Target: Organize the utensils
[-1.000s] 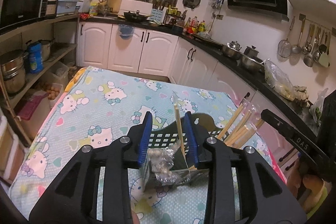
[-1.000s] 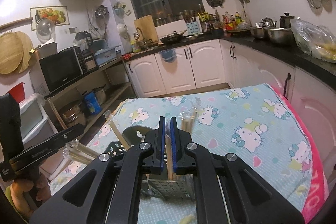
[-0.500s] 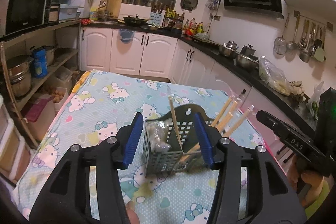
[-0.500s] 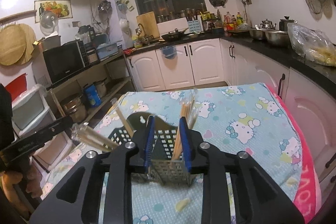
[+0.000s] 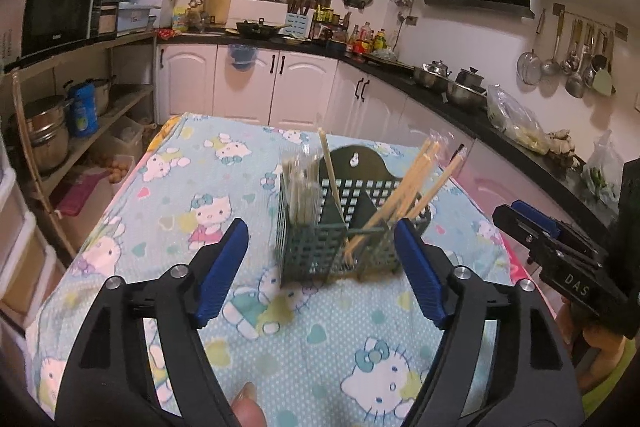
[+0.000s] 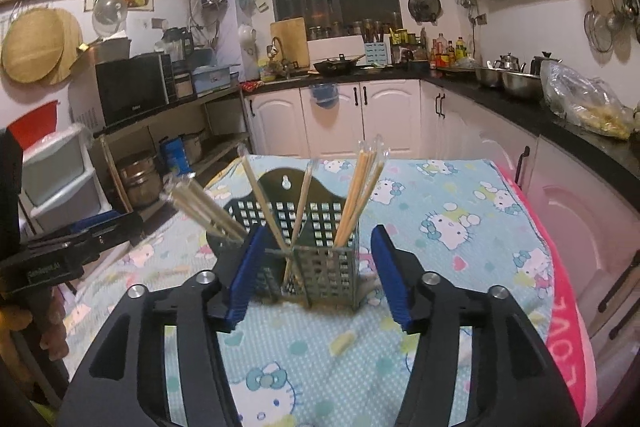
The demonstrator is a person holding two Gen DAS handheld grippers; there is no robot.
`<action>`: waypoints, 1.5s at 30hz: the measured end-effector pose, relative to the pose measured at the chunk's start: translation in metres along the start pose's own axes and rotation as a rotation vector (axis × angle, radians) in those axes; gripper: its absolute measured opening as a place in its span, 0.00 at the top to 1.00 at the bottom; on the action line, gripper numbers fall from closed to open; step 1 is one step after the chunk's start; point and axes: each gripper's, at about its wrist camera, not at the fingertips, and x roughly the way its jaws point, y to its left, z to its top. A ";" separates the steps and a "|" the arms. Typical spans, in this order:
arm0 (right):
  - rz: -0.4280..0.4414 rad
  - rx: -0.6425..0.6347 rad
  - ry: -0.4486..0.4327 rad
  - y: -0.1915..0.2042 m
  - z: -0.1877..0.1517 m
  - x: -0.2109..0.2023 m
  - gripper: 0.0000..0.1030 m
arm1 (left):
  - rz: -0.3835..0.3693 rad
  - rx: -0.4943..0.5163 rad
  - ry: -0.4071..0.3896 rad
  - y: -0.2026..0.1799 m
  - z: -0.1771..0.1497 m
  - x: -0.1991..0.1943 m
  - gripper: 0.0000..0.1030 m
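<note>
A dark green perforated utensil caddy [image 5: 320, 247] stands upright on the Hello Kitty tablecloth [image 5: 180, 195]. It holds wooden chopsticks [image 5: 416, 183], one single chopstick [image 5: 330, 167] and a wrapped bundle of utensils [image 5: 300, 187]. My left gripper [image 5: 320, 267] is open and empty, just in front of the caddy. In the right wrist view the caddy [image 6: 320, 267] stands just beyond my right gripper [image 6: 316, 275], which is open and empty. Chopsticks [image 6: 360, 187] lean out of its compartments.
The table edge with a pink border [image 6: 560, 307] runs along the right. White cabinets [image 5: 280, 87] and a black counter with pots [image 5: 452, 87] lie behind. Shelves with pots [image 5: 44, 131] stand to the left. The other gripper shows at the right edge [image 5: 560, 259].
Both grippers have opened wide and pulled back from the caddy. The right one let go of a chopstick, the left one of the wrapped bundle; both items now stand in the caddy.
</note>
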 end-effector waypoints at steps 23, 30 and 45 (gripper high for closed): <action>-0.049 -0.086 -0.071 0.026 -0.083 -0.045 0.07 | 0.030 0.008 -0.019 -0.002 -0.078 -0.016 0.11; -0.050 -0.049 -0.039 0.020 -0.102 -0.041 0.06 | 0.053 0.018 -0.049 -0.004 -0.099 -0.014 0.11; -0.108 -0.046 0.035 0.010 -0.138 -0.023 0.06 | 0.055 0.049 -0.037 -0.009 -0.126 0.001 0.11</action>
